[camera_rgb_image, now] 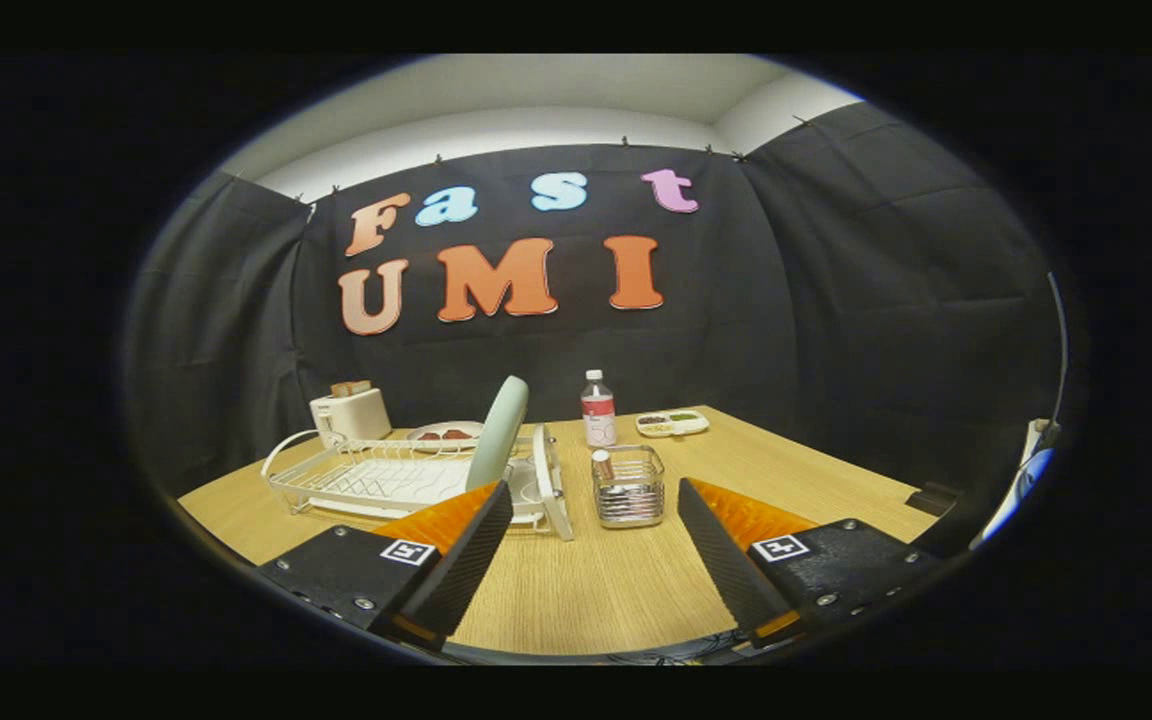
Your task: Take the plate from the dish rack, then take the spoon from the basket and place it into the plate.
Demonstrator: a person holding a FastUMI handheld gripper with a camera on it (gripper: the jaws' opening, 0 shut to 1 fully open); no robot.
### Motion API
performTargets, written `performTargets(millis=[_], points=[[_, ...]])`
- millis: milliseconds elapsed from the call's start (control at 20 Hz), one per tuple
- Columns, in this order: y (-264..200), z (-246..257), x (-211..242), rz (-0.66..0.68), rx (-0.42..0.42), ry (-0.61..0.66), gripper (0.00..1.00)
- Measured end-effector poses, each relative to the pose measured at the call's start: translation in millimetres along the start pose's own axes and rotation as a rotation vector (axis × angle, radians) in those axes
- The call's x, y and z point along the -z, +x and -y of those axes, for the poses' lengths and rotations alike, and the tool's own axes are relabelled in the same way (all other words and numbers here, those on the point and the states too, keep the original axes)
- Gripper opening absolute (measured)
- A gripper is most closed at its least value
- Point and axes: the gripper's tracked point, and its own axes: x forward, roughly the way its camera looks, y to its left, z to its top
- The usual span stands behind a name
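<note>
1. The gripper (596,515) is spread wide, its two fingers well apart, holding nothing and touching nothing; bare wooden table (576,590) shows between them
2. The plate (498,432), pale green, stands on edge in the white wire dish rack (376,478), which sits toward the table's left side, just beyond the left finger (461,560)
3. The basket (628,487), a small wire mesh one, stands on the table ahead of the gap between the fingers, just beside the rack's right end; the spoon (602,466) stands upright inside it, handle end up
4. Toward the far edge are a white toaster (350,413) at the left, a dish with red food (444,433) behind the rack, a clear bottle (597,408) and a small divided tray (672,423) to its right
5. The rack's right end piece (553,483) leans between plate and basket
</note>
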Motion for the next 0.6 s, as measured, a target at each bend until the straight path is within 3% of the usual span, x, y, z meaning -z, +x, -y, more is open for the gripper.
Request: performTargets(millis=[600], points=[[45, -50, -40, -0.003, -0.098, -0.014, 0.99]])
